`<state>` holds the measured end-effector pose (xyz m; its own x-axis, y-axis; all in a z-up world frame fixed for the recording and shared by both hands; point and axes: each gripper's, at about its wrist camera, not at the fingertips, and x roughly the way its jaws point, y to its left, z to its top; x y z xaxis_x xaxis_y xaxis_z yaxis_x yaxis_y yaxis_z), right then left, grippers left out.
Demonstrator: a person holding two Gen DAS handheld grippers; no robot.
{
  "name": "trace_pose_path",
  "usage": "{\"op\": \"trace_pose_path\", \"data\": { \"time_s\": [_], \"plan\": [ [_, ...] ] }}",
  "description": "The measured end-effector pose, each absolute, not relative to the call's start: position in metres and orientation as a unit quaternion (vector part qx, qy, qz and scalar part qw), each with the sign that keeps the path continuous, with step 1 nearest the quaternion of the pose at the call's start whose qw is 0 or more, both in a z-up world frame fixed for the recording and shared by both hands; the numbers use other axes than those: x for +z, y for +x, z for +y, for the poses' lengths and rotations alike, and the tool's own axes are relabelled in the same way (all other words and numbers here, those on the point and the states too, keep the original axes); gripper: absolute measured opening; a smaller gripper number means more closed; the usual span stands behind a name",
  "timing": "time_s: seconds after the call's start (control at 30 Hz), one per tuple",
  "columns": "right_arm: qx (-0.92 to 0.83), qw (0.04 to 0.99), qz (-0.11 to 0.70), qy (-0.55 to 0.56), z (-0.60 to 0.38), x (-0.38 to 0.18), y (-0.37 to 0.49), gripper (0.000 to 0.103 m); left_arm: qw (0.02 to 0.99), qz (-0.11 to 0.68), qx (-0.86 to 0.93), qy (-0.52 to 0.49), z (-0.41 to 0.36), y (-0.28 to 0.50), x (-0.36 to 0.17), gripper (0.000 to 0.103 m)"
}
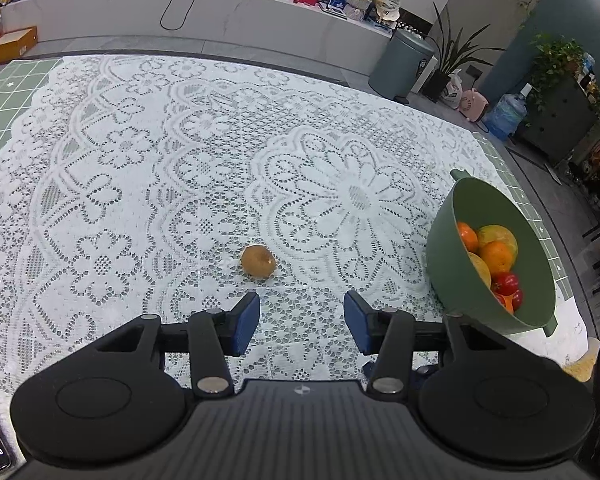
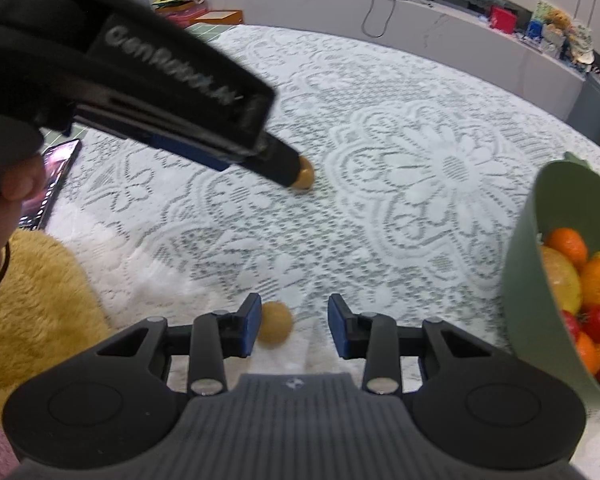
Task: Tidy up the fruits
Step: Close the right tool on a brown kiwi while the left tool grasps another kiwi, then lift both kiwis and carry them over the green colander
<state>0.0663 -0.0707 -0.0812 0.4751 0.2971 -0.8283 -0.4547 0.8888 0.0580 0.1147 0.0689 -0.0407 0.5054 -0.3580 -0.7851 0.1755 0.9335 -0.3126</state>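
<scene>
In the left wrist view, a small brown round fruit [image 1: 259, 261] lies on the white lace tablecloth [image 1: 140, 184], just ahead of my left gripper [image 1: 302, 326]. That gripper is open, with only cloth between its blue pads. A green bowl [image 1: 450, 240] on the right holds oranges [image 1: 497, 256], red fruits [image 1: 506, 283] and a yellow-green one. In the right wrist view, a second brown fruit [image 2: 275, 324] sits between the fingers of my right gripper [image 2: 295, 330]. It is against the left pad [image 2: 253, 328], and a gap shows to the right pad. The left gripper [image 2: 289, 169] hangs over the first brown fruit [image 2: 306, 177].
A lit phone [image 2: 54, 176] lies at the table's left edge, beside a hand [image 2: 8, 196] on the left gripper's handle. Yellow fluffy fabric [image 2: 32, 304] fills the near left. The green bowl [image 2: 526, 280] stands close on the right. A counter with clutter [image 1: 220, 8] runs behind the table.
</scene>
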Motion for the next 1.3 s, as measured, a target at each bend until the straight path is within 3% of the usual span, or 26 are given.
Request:
{"op": "trace_pose_path", "data": {
  "time_s": [0.23, 1.3],
  "plan": [
    [0.237, 0.84, 0.481, -0.083, -0.061, -0.093, 0.068, 0.024, 0.86, 0.476, -0.152, -0.099, 0.07, 0.118, -0.045, 0.057],
    [0.155, 0.876, 0.451, -0.071, -0.089, -0.09, 0.132, 0.024, 0.879, 0.44, -0.128, -0.132, 0.078, 0.155, -0.083, 0.054]
  ]
}}
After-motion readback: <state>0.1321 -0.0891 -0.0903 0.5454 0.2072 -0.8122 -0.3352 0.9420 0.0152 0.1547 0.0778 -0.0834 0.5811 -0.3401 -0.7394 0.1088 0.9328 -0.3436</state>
